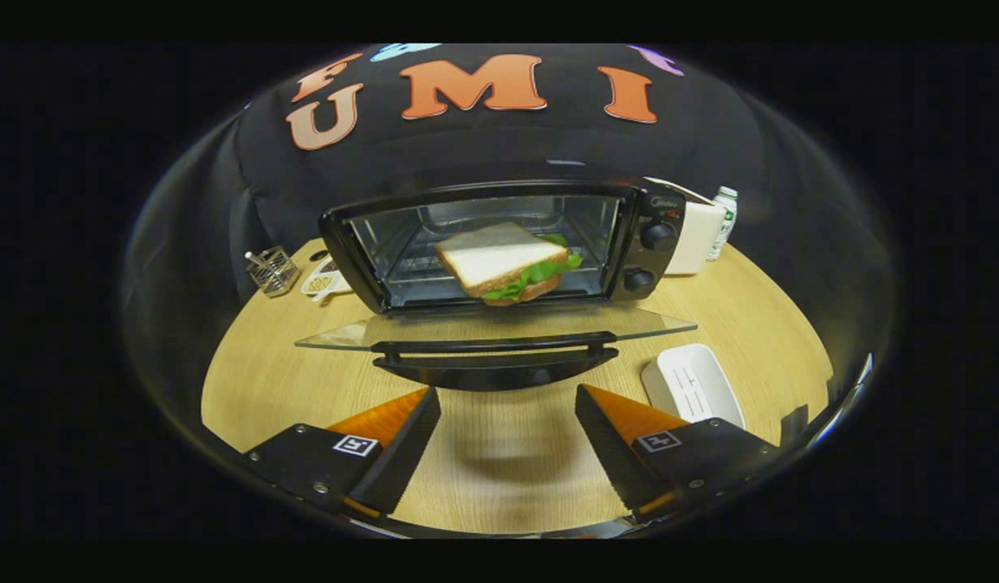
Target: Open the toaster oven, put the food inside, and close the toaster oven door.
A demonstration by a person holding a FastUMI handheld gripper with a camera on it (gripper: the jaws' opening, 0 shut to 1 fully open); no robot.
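A black toaster oven (pixel 499 243) stands on the wooden table beyond my fingers, its glass door (pixel 496 330) folded down flat toward me with the black handle (pixel 495 350) at its near edge. A sandwich (pixel 506 263) of white bread with green lettuce lies on the rack inside, near the oven's mouth. My gripper (pixel 508 421) hovers above the table just short of the door handle. Its fingers stand wide open, with bare tabletop between them.
A white dish (pixel 692 385) lies on the table right of the door, by my right finger. Behind the oven's right side stand a white box (pixel 695 236) and a small bottle (pixel 723 220). A wire basket (pixel 273 270) and a small white item (pixel 325 282) sit left of the oven.
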